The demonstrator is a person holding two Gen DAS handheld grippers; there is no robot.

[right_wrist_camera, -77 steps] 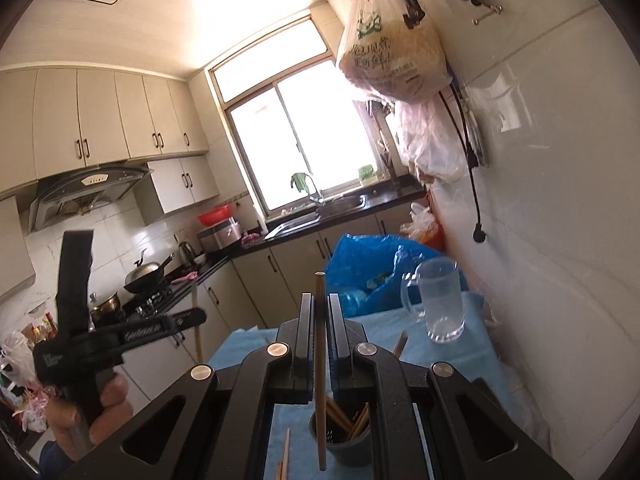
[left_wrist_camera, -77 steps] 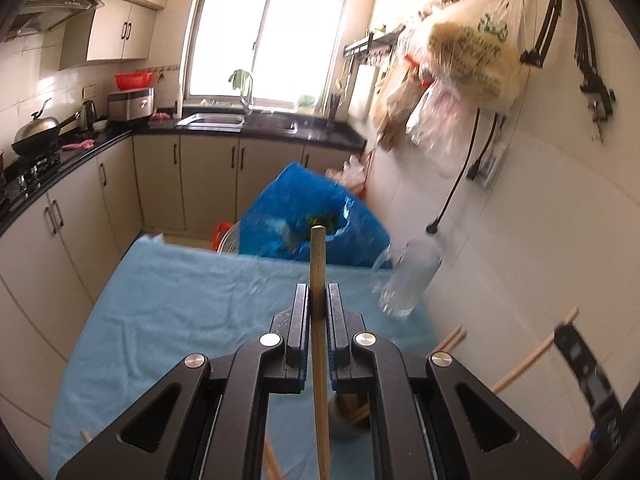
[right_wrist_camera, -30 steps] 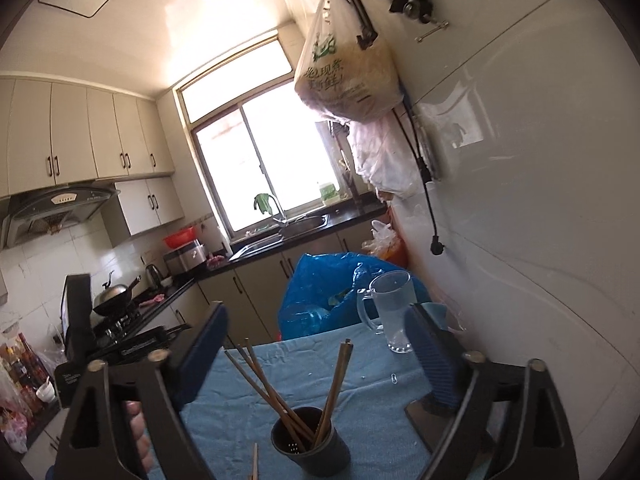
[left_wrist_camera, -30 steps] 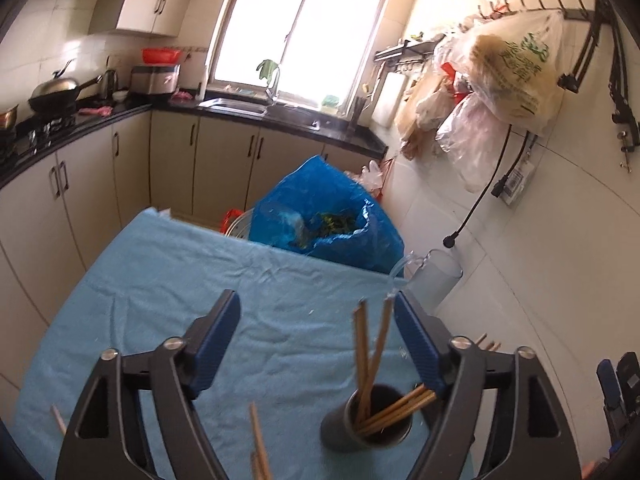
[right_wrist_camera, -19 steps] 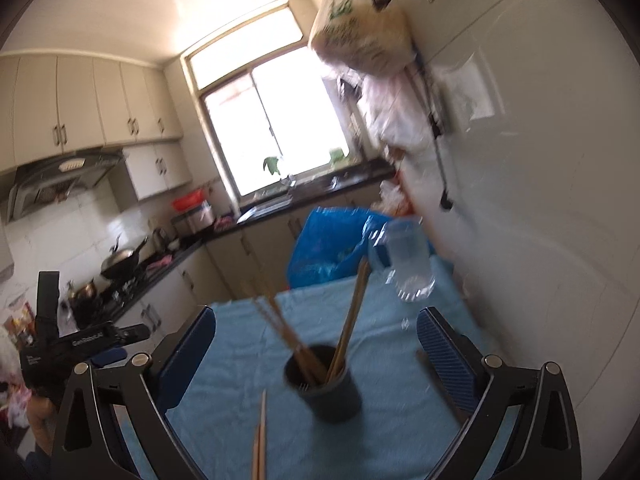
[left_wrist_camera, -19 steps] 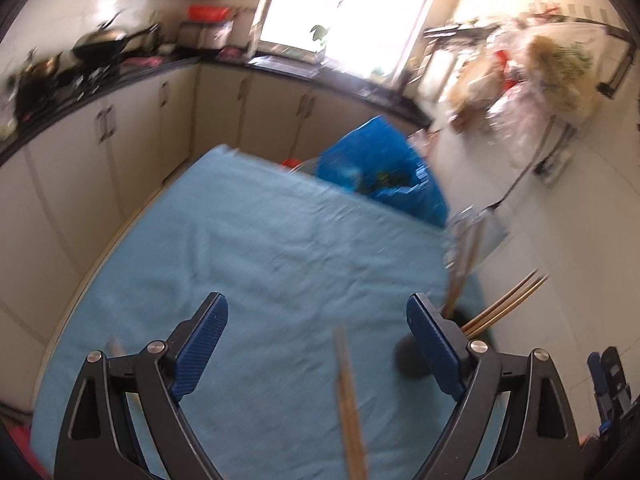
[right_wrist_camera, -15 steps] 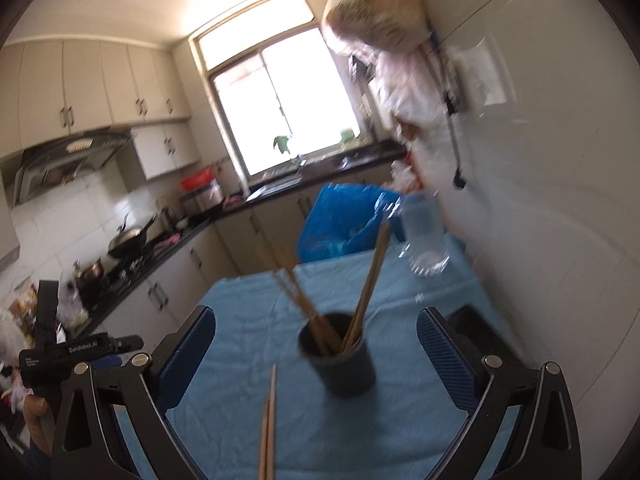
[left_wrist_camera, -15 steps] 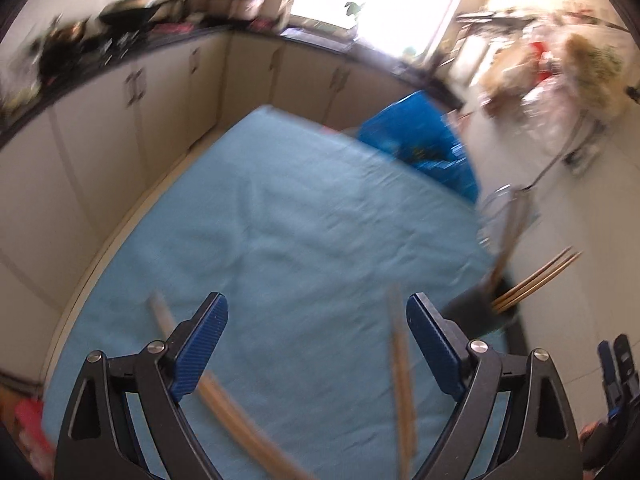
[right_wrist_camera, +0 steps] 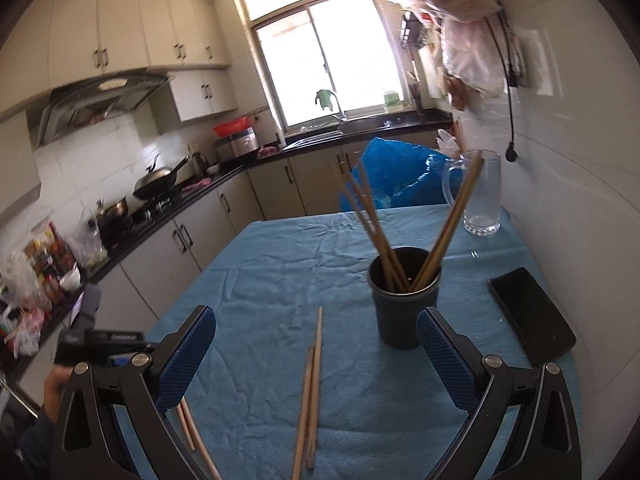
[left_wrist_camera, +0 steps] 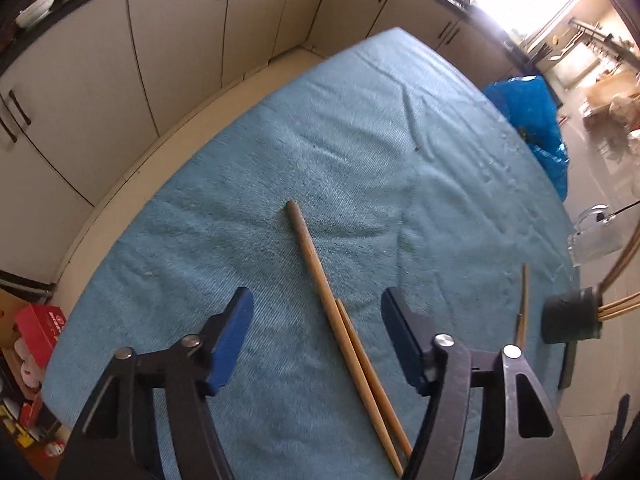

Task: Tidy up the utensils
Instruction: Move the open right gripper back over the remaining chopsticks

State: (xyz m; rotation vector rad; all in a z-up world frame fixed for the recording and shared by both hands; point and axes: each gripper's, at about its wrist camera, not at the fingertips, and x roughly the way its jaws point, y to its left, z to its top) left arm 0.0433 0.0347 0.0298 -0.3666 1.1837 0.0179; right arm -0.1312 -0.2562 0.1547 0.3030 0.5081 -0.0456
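Two wooden chopsticks (left_wrist_camera: 320, 280) lie side by side on the blue cloth (left_wrist_camera: 360, 140), right between the blue pads of my left gripper (left_wrist_camera: 318, 320). Its jaws are closing and the pads stand clear of the sticks. The right gripper (right_wrist_camera: 316, 344) is wide open above another chopstick pair (right_wrist_camera: 312, 392), holding nothing. Just beyond it stands a dark cup (right_wrist_camera: 404, 300) with several chopsticks leaning in it. The cup (left_wrist_camera: 568, 320) also shows at the right edge of the left wrist view, beside a single chopstick (left_wrist_camera: 524, 300).
A black phone (right_wrist_camera: 532, 316) lies right of the cup near the wall. A glass mug (right_wrist_camera: 480, 196) and a blue bag (right_wrist_camera: 396, 176) stand at the table's far end. Kitchen cabinets (left_wrist_camera: 180, 40) run along the left. A hand (right_wrist_camera: 56, 384) shows at lower left.
Both grippers let go of the chopsticks they held over the cup and opened. The left one swung down and left over the lying pair and narrowed. The right one tipped down toward the table.
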